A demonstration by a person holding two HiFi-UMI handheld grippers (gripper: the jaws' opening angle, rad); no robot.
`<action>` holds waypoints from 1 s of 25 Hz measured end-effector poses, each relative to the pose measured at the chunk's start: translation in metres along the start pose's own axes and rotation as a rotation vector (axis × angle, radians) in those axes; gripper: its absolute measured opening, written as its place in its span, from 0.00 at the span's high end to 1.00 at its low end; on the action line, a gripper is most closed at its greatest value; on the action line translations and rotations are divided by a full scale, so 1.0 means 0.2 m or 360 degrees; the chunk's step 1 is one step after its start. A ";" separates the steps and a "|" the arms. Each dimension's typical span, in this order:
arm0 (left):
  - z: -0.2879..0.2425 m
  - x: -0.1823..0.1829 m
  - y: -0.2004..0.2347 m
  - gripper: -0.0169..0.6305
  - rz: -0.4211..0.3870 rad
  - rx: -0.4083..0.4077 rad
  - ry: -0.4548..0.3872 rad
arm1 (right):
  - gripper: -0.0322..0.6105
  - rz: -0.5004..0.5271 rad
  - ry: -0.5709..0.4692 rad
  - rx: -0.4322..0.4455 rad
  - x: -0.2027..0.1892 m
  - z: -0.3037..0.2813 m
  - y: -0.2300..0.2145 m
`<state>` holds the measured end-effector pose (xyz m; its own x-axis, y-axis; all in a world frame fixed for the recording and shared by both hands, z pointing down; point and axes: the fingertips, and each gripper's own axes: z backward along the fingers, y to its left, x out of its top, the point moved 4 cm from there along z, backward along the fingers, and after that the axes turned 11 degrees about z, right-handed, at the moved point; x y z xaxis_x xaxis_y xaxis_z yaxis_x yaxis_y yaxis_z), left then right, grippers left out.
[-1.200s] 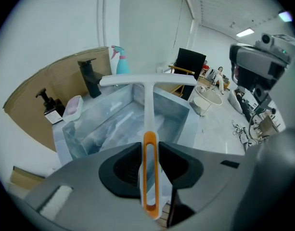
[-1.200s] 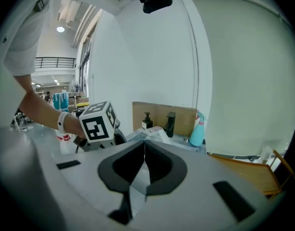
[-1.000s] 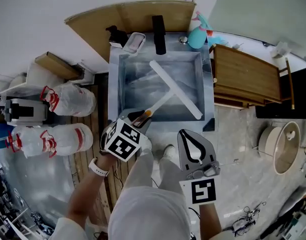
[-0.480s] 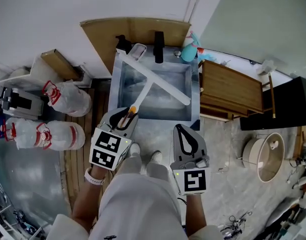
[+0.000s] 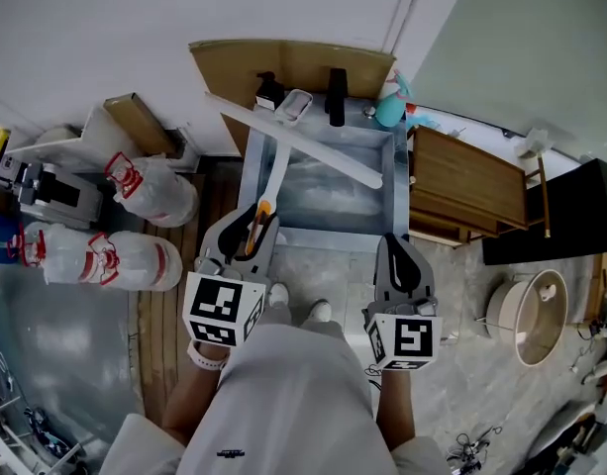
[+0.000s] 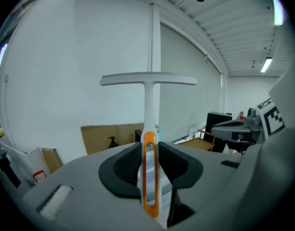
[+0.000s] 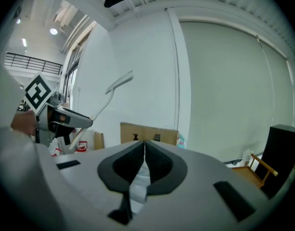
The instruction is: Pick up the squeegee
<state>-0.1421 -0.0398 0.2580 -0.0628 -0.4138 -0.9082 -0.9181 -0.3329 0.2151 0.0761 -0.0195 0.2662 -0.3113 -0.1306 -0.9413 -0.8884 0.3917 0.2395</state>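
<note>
Left gripper has its fingers clamped on the squeegee by the orange handle end. It's up in the air over the sink, blade crossing the back-left corner. Right gripper sits near the sink's front-right corner, pinched closed on nothing.

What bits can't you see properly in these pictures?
- Head view: the squeegee blade covers part of the sink bottom.
- Head view: the blue toy beside the sink is too small to tell what it is.
- Right gripper view: the right gripper body blocks nearly everything below it.
- Left gripper view: the left gripper body hides most of the sink.
</note>
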 end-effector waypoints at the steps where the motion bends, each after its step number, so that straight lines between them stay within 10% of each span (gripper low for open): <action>1: 0.02 0.00 0.01 0.80 0.0009 0.0007 -0.0020 | 0.94 -0.0008 0.0003 -0.0018 0.00 0.00 0.00; 25: 0.14 -0.14 0.01 0.80 0.0034 0.0062 -0.0071 | 0.94 -0.0047 0.0053 -0.0007 -0.07 -0.01 0.04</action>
<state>-0.1530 -0.0045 0.2736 -0.0993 -0.3822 -0.9187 -0.9308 -0.2908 0.2216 0.0736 -0.0159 0.2824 -0.2960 -0.1722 -0.9395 -0.8988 0.3832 0.2129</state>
